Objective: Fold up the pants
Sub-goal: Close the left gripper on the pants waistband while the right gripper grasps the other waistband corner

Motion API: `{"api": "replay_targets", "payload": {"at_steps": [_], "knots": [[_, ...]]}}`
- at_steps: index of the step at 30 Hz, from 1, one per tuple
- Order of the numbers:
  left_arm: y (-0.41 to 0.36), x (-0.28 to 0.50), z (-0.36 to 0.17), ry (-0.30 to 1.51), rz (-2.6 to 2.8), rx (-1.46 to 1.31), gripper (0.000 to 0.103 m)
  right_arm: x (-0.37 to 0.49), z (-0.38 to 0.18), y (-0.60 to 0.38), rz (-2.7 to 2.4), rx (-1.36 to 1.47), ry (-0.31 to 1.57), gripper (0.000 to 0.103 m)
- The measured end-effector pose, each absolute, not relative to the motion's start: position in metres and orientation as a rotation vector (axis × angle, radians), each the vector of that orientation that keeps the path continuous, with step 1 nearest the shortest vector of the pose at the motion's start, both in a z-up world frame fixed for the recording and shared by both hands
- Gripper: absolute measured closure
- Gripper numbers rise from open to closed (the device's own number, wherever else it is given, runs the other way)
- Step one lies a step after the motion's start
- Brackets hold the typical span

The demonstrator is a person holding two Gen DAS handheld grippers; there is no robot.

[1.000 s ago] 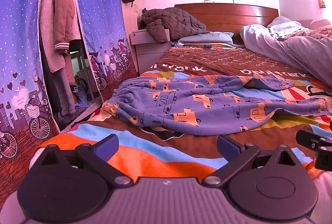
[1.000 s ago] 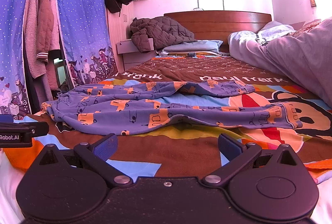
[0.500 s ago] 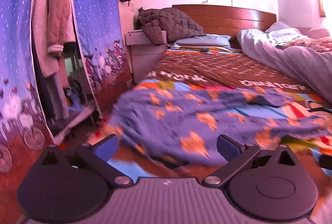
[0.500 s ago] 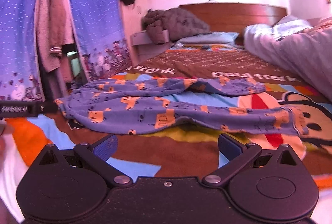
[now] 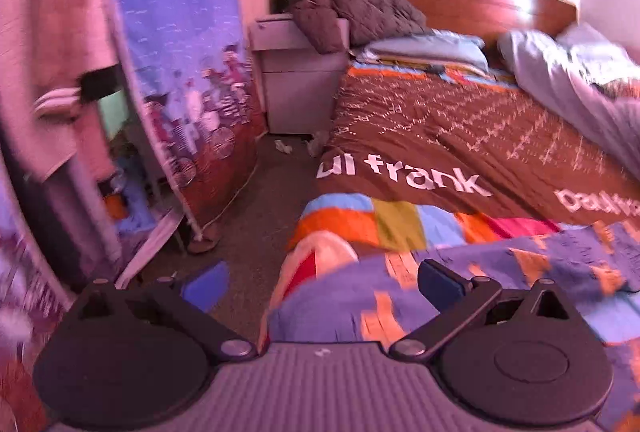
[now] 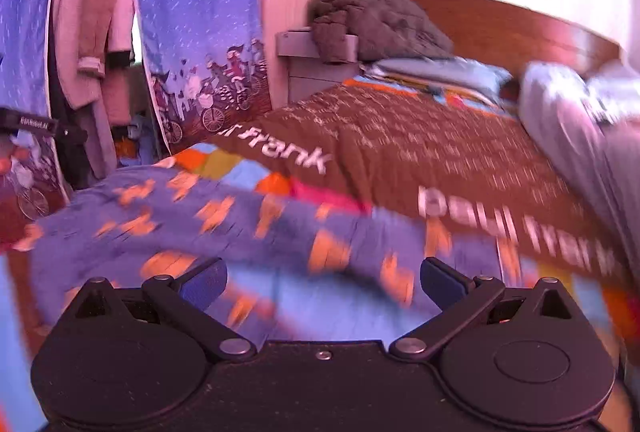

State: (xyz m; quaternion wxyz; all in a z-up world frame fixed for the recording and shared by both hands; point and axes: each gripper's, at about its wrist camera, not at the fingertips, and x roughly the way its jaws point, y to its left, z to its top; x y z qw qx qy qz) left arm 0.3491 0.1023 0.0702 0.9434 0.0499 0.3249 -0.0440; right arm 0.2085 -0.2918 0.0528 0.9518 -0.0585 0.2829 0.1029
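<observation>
Looks like the reach-in step, nothing grabbed yet. Both views are smeary, so take the finer details loosely. To do this bit well I'd pick one end each: the left gripper (image 5: 322, 282) on the edge of the pants (image 5: 500, 272) near the side of the bed (image 5: 460, 135), the right gripper (image 6: 323, 282) on the fabric right in front of it, pinching only the layers you mean to lift. Cloth this floppy will sag and bunch, so grab close to a hem or waistband and lift both ends together.

Where things sit: in the left wrist view the blue pants with orange print fill the lower right of the frame, with the jaws spread wide and the fabric edge lying between and just beyond them. In the right wrist view the pants (image 6: 248, 228) stretch across the lower middle of the frame, jaws likewise wide apart and empty, cloth just ahead of the tips.
</observation>
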Motion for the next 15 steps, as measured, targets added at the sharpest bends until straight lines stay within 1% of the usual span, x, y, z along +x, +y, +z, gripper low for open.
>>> {"api": "replay_targets", "payload": {"at_steps": [3,4,5,6,7,8,11,13,15], "knots": [[0.097,0.398,0.052,0.691,-0.160,0.202,0.001,0.294,0.052,-0.280,0.283,-0.250,0.606,0.001],[0.092,0.406,0.046,0.693,-0.174,0.226,0.004,0.319,0.048,-0.276,0.305,-0.275,0.617,0.001],[0.090,0.415,0.039,0.696,-0.195,0.252,0.009,0.340,0.044,-0.271,0.319,-0.294,0.627,0.002],[0.087,0.421,0.033,0.707,-0.223,0.274,0.011,0.365,0.037,-0.266,0.341,-0.317,0.643,0.004],[0.084,0.427,0.026,0.722,-0.260,0.295,0.014,0.387,0.030,-0.260,0.371,-0.339,0.662,0.013],[0.082,0.429,0.020,0.735,-0.291,0.312,0.014,0.408,0.021,-0.255,0.405,-0.367,0.693,0.021],[0.079,0.437,0.006,0.797,-0.377,0.352,0.014,0.449,-0.005,-0.241,0.515,-0.444,0.800,0.026],[0.079,0.443,-0.002,0.842,-0.396,0.355,0.014,0.461,-0.019,-0.240,0.582,-0.469,0.846,0.027],[0.079,0.447,-0.009,0.867,-0.380,0.380,0.019,0.465,-0.028,-0.241,0.579,-0.480,0.865,0.027]]}}
